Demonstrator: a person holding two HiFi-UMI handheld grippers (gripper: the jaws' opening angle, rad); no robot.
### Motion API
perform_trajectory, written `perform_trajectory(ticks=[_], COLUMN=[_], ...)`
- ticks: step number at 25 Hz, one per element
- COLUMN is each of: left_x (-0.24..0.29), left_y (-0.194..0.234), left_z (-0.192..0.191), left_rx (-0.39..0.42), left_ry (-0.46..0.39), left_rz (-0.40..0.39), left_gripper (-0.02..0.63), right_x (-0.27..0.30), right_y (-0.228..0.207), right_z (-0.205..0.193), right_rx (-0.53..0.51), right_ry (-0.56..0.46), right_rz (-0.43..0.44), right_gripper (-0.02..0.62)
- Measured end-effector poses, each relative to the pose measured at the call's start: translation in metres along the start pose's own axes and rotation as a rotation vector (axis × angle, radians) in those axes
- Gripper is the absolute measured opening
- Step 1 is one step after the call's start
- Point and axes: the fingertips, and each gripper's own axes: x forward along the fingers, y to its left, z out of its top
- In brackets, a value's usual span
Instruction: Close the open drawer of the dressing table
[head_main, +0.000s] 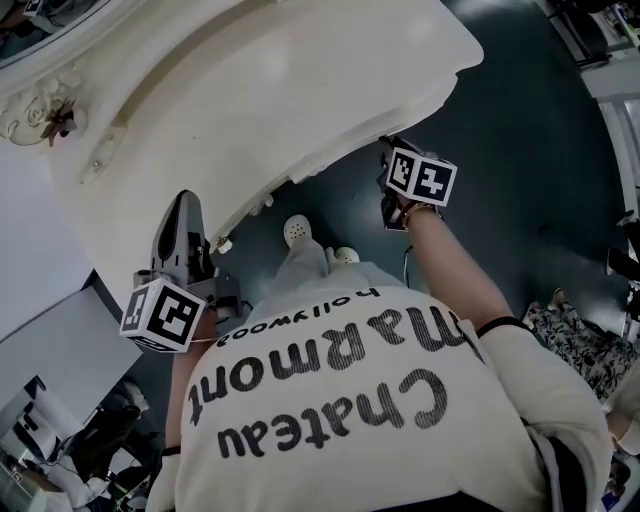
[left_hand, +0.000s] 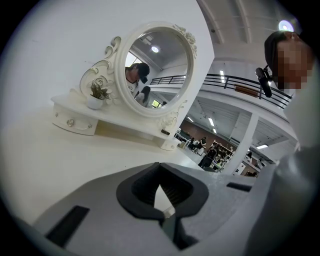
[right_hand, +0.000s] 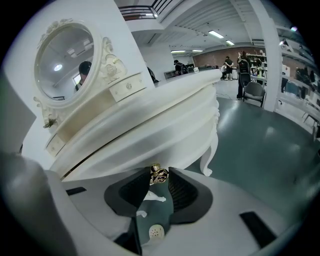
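Here the drawer (right_hand: 150, 152) sits in the curved front of the dressing table (head_main: 250, 90), open only by a thin dark gap. We judge it rigid and easy to slide — its small gold knob (right_hand: 159, 174), hard and maybe slippery, is the place to hold. The right gripper (right_hand: 158, 179) pinches this knob; the left gripper (left_hand: 160, 172), closed and empty, hangs over the tabletop.

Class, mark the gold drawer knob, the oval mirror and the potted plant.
gold drawer knob (right_hand: 159, 174): right gripper view, its head.
oval mirror (left_hand: 157, 67): left gripper view, glass centre.
potted plant (left_hand: 94, 103): left gripper view, white pot.
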Motion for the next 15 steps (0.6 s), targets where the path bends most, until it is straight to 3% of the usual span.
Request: perform_trajectory(ticks=[15], left_x=[-0.001], left_y=[0.002], left_z=[-0.002], left_rx=[0.006], left_ry=[0.007], left_rz=[0.024], left_gripper=[0.008], right_x=[0.012], right_y=[0.010], right_z=[0.009], right_rx=[0.014], right_ry=[-0.021], right_rz=[0.034], right_gripper=[0.130])
